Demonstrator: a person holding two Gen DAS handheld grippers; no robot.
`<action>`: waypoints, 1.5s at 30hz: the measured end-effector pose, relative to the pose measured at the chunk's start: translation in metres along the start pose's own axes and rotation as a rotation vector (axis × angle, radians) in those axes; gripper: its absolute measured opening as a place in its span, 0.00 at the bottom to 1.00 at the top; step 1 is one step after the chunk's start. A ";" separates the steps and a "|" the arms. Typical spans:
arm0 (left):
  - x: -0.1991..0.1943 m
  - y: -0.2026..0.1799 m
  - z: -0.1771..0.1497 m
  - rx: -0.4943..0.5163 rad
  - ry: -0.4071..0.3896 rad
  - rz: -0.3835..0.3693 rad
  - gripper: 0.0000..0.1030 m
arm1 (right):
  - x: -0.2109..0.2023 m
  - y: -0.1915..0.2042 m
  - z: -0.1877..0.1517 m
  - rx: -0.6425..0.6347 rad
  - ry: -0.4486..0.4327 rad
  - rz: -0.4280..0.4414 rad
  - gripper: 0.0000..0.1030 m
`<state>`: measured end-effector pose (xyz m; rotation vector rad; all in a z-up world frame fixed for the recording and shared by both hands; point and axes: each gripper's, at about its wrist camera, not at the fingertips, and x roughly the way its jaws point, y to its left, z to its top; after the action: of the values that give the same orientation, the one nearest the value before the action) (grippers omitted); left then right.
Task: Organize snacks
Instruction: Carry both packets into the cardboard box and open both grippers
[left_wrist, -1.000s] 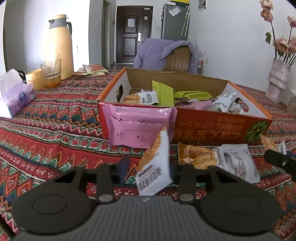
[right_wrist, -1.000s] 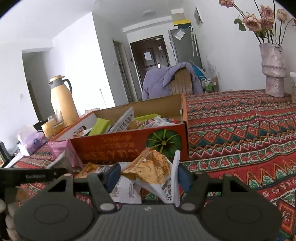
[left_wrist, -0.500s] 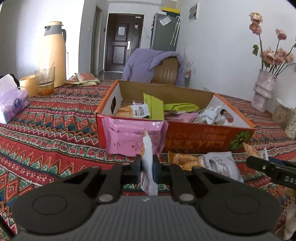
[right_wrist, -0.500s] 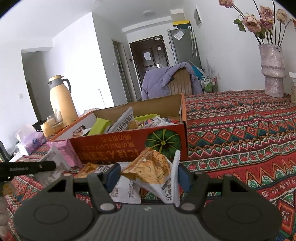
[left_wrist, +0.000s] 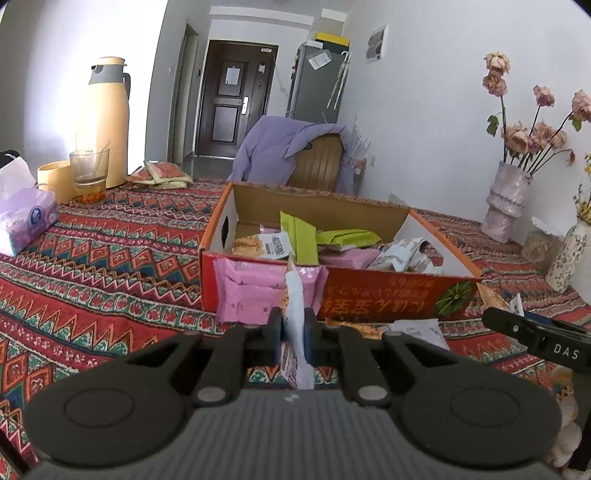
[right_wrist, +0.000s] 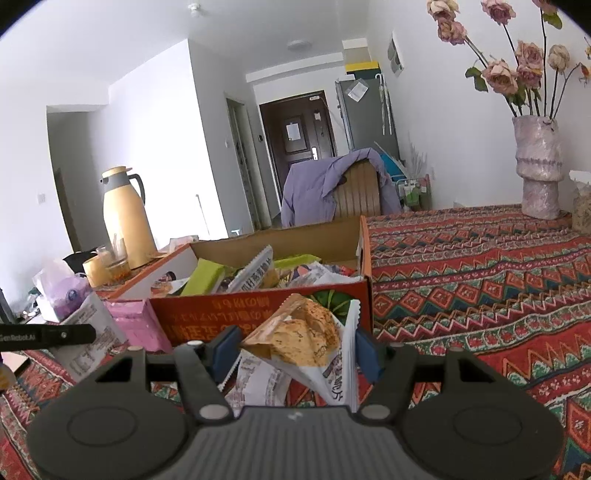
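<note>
An orange cardboard box with several snack packets inside stands on the patterned tablecloth. My left gripper is shut on a white snack packet, held edge-on just in front of the box. A pink packet leans on the box front. My right gripper is shut on an orange and white snack packet, held near the box's right corner. Another white packet lies on the cloth beneath it. The left gripper's finger shows at the left edge of the right wrist view.
A yellow thermos, a glass and a purple tissue pack stand at the far left. A vase of dried roses stands far right. Behind the table is a chair with a purple jacket.
My left gripper has shut on the white packet, which turned edge-on, and has risen a little with it. The right gripper has kept still with its packet.
</note>
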<state>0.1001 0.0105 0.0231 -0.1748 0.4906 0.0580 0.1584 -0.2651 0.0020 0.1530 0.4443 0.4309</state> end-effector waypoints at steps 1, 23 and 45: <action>-0.002 -0.001 0.002 0.000 -0.006 -0.006 0.11 | -0.001 0.001 0.002 -0.001 -0.006 -0.001 0.63; 0.043 -0.010 0.088 -0.053 -0.170 -0.052 0.11 | 0.069 0.038 0.090 -0.049 -0.083 -0.035 0.63; 0.123 0.015 0.074 -0.053 -0.131 0.030 0.19 | 0.134 0.020 0.067 -0.020 -0.005 -0.063 0.85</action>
<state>0.2413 0.0403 0.0270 -0.2138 0.3612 0.1112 0.2902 -0.1917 0.0152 0.1199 0.4386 0.3726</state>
